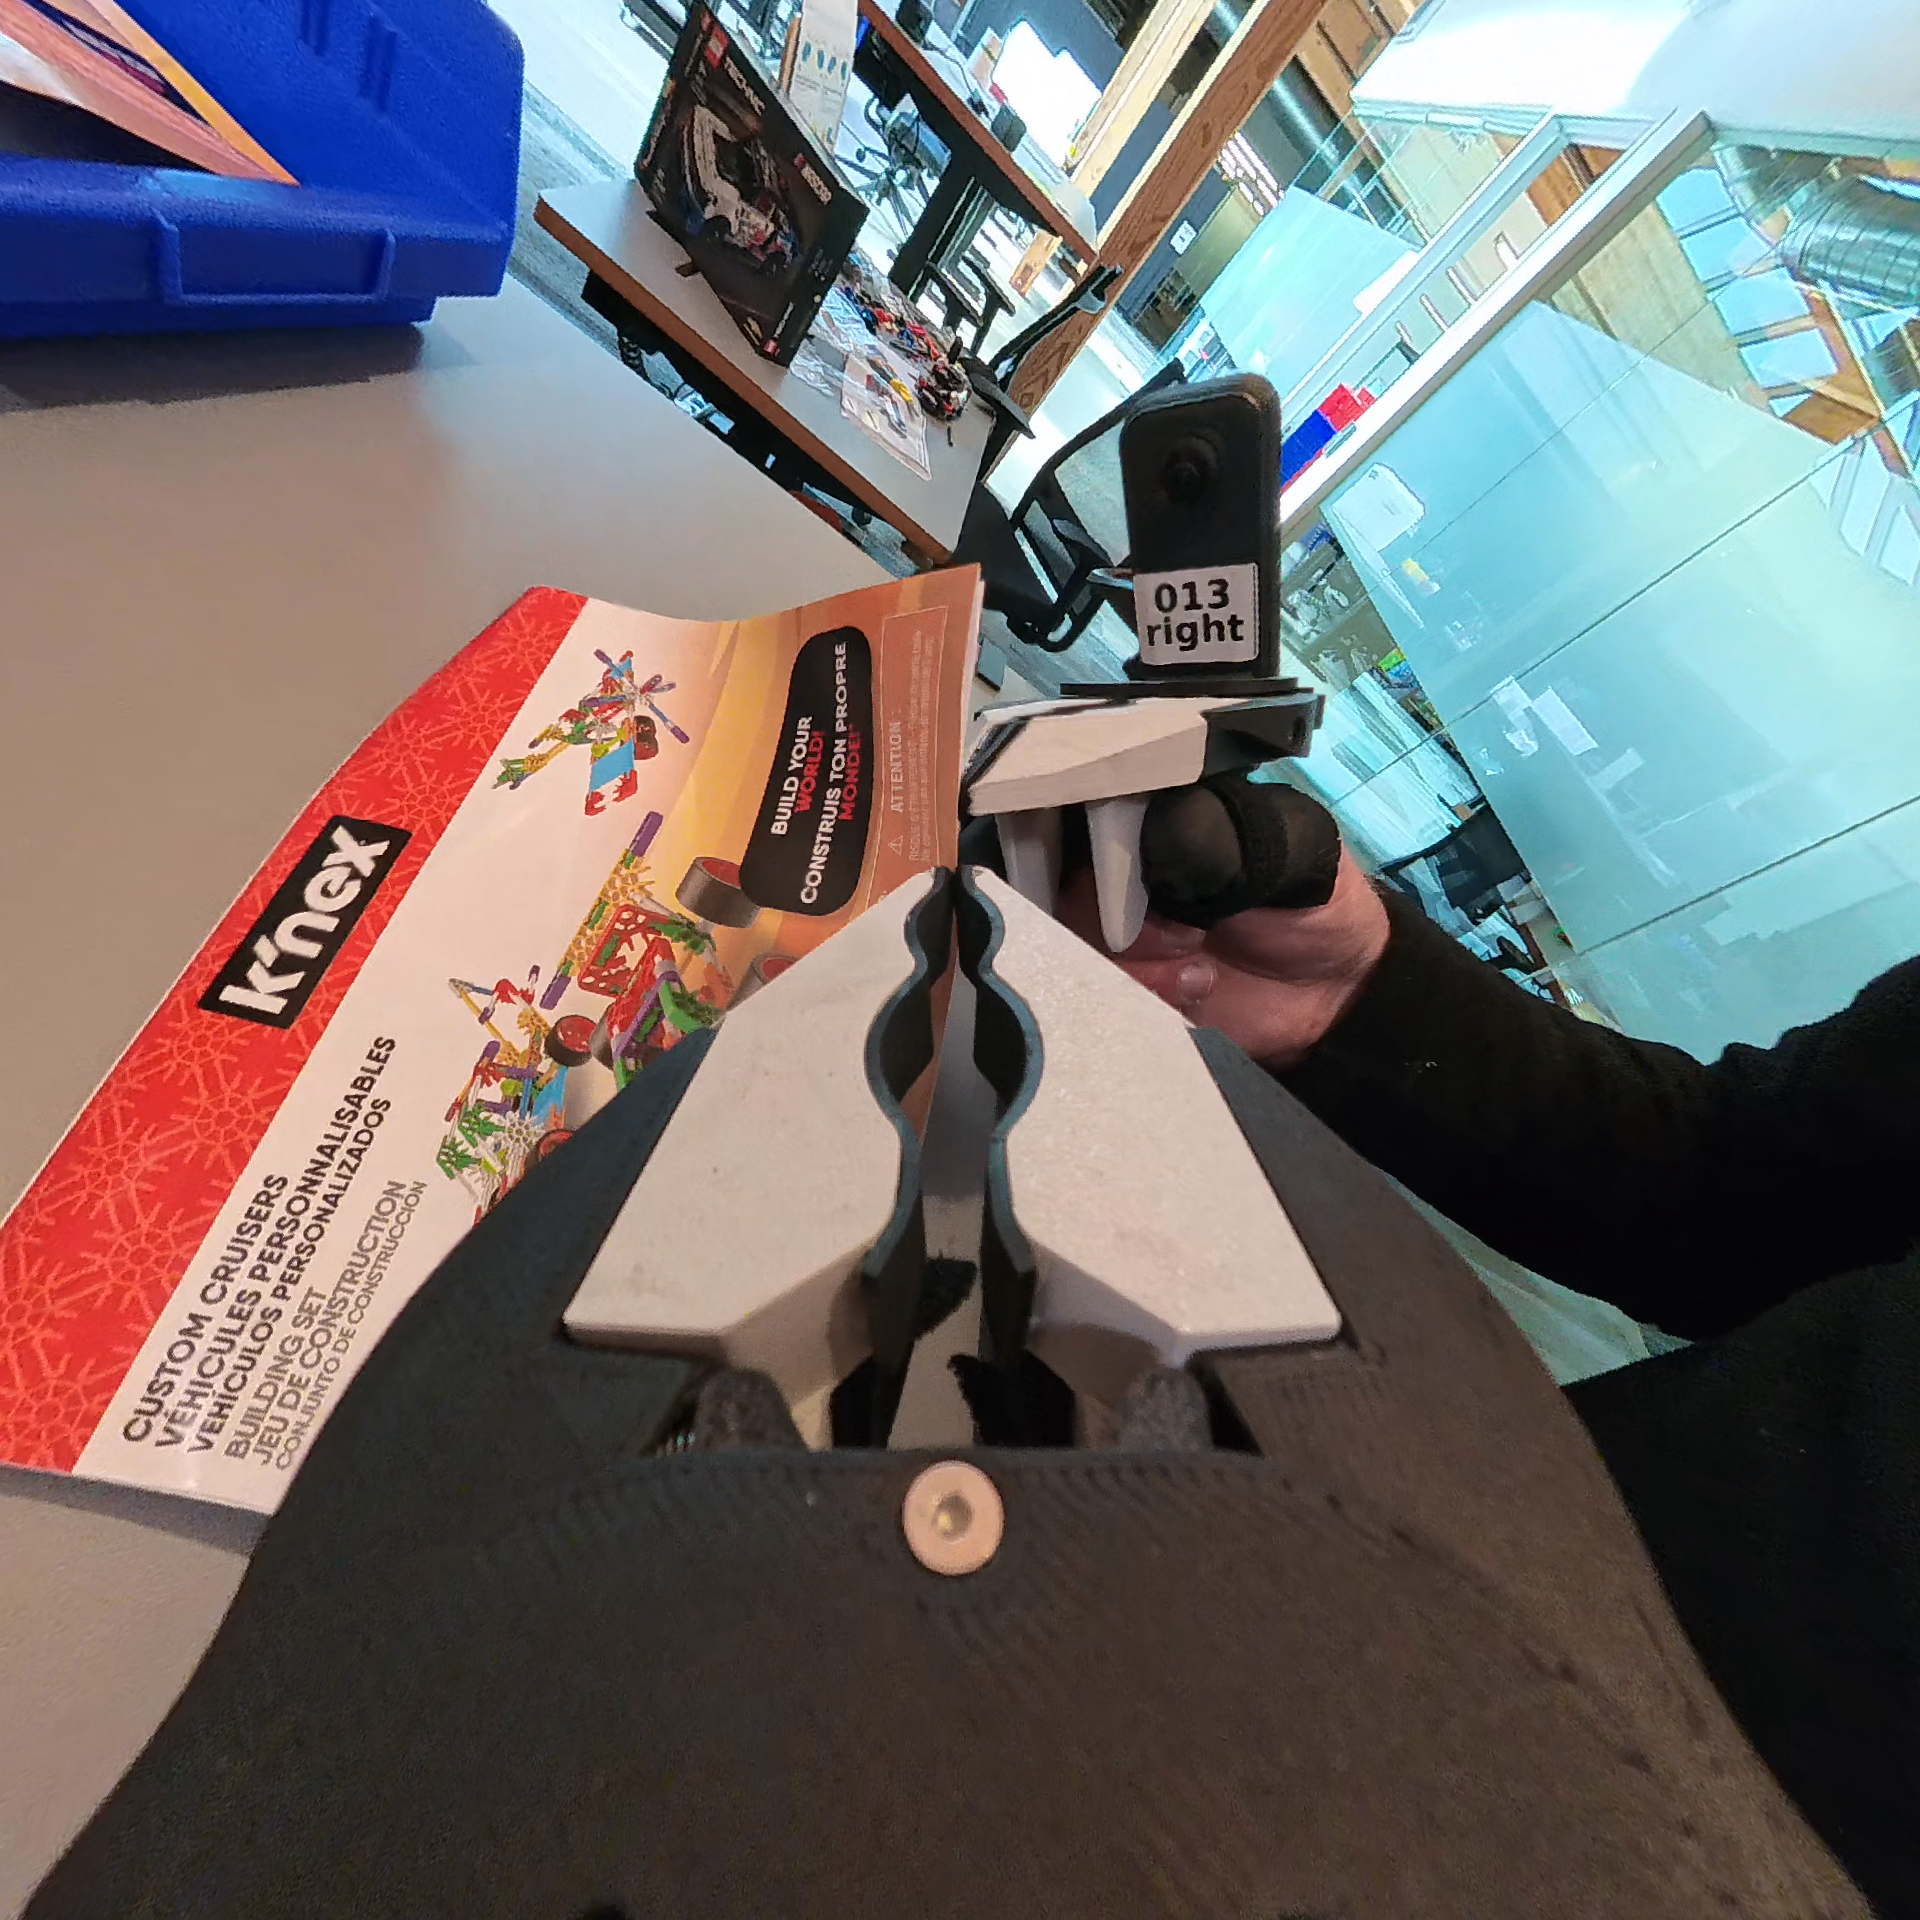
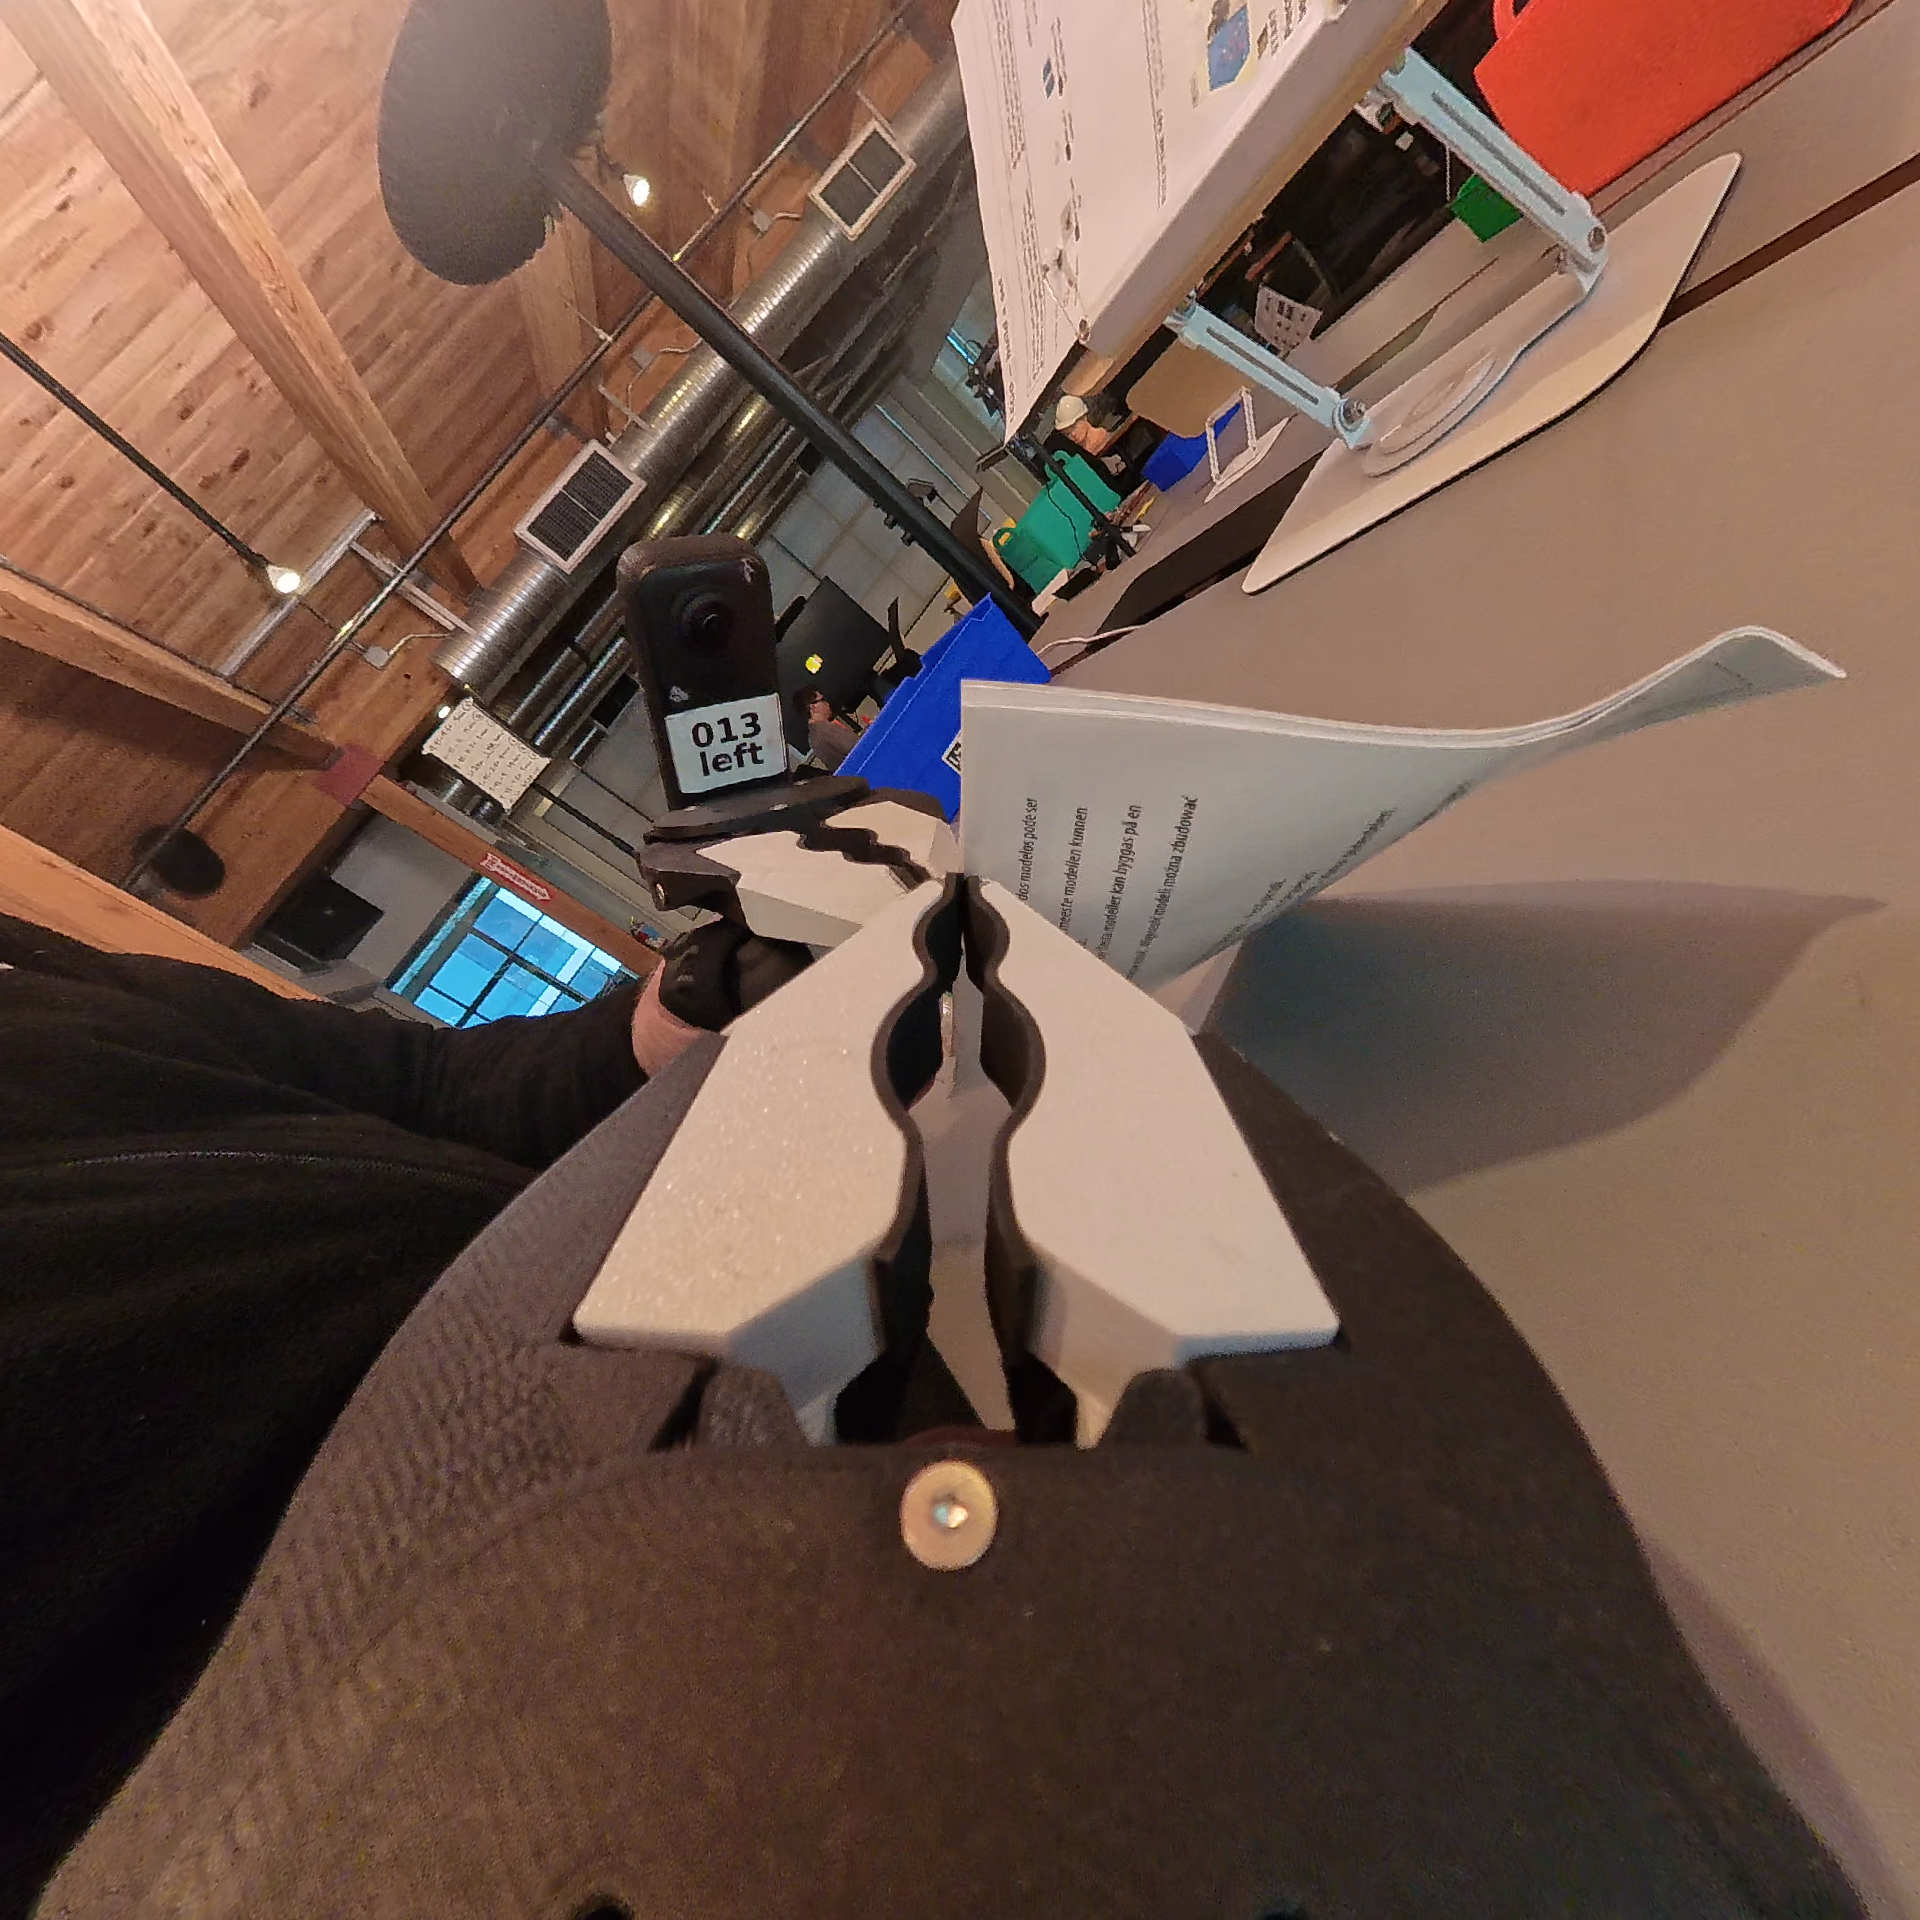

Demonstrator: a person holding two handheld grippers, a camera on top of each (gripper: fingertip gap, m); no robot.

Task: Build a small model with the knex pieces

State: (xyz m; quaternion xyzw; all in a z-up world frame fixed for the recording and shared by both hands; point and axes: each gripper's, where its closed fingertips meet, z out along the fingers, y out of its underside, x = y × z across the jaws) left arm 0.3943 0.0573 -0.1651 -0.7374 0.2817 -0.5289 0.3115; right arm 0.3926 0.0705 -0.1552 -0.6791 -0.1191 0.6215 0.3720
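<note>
Left gripper point(image 1: 954, 883): jaws closed on the near edge of a toy-set instruction booklet point(image 1: 499, 956), pinched at the very tips. Right gripper point(image 2: 958, 891): jaws likewise closed on the same booklet point(image 2: 1299, 810), on the page edge just ahead of its tips; the left wrist view shows this gripper point(image 1: 1070, 883) just beside the left one. The booklet's held edge is lifted and its sheets curl; the far part, ahead and to the left of the left gripper, rests on the grey table point(image 1: 260, 540).

Judgement on handling: both holds are shallow and close together on thin paper. Even, gentle movement with both units kept in step should avoid tearing or slippage; which pages each holds cannot be told.

Surroundings: a blue plastic bin point(image 1: 312, 187) stands well ahead on the left. Beyond the table edge, a second table carries a black toy box point(image 1: 748, 197) and loose small parts. Timber ceiling, ducting and glass partitions enclose the room.
</note>
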